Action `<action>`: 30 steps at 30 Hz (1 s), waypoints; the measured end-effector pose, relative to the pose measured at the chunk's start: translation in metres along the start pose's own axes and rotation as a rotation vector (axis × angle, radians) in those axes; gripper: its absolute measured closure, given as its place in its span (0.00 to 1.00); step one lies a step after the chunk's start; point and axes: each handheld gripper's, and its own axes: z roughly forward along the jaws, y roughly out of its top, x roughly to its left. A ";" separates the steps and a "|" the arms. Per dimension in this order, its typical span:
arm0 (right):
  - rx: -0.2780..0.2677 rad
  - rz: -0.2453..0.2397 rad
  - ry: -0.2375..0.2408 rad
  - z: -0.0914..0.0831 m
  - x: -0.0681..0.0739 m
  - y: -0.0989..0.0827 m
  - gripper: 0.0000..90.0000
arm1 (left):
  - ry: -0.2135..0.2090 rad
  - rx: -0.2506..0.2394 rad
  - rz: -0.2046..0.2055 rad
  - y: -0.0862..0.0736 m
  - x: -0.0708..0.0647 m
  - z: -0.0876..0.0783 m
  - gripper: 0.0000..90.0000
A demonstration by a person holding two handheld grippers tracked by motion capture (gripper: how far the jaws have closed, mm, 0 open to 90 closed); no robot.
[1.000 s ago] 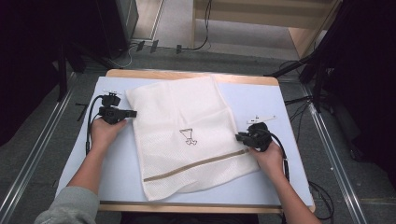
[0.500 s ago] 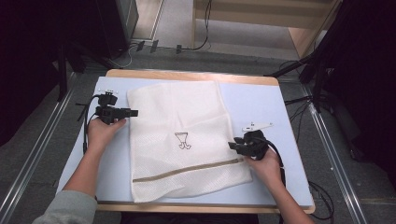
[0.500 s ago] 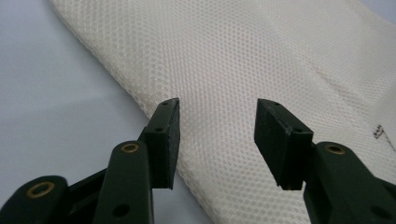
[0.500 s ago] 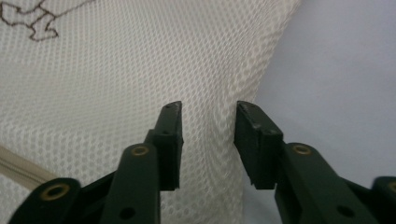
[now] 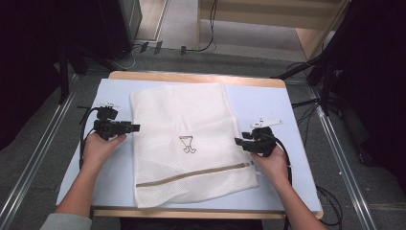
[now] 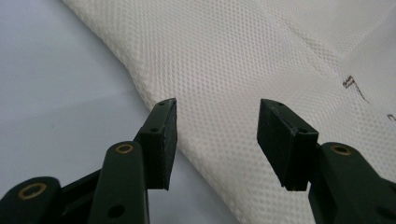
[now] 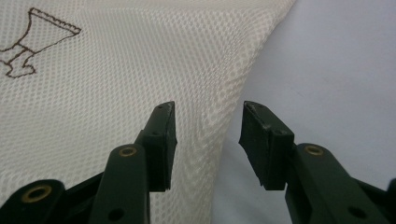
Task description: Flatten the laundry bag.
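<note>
White mesh laundry bag (image 5: 186, 143), flat on table

White mesh-cloth bag (image 5: 186, 143) — matt, rough weave — on smooth tabletop (image 5: 282, 110).

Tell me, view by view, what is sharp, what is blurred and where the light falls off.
High view: the mesh laundry bag and blue table mat are evenly lit and slightly soft; the surroundings sink into black. Left gripper view: the weave is crisp near the jaws and blurs farther off. Right gripper view: the weave and the printed emblem are sharp, with a soft shadow beside the bag's edge.

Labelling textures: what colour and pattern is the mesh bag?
Off-white fine mesh bag with a small brown drawn emblem; the right gripper view shows it best.
</note>
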 end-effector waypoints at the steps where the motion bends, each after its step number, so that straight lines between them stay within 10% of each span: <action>1: -0.003 0.005 -0.001 0.001 -0.001 0.001 0.63 | 0.001 0.001 0.001 -0.003 -0.001 -0.002 0.54; 30: 0.070 0.056 0.043 0.029 -0.011 0.010 0.73 | -0.034 0.084 -0.043 -0.042 -0.023 0.011 0.60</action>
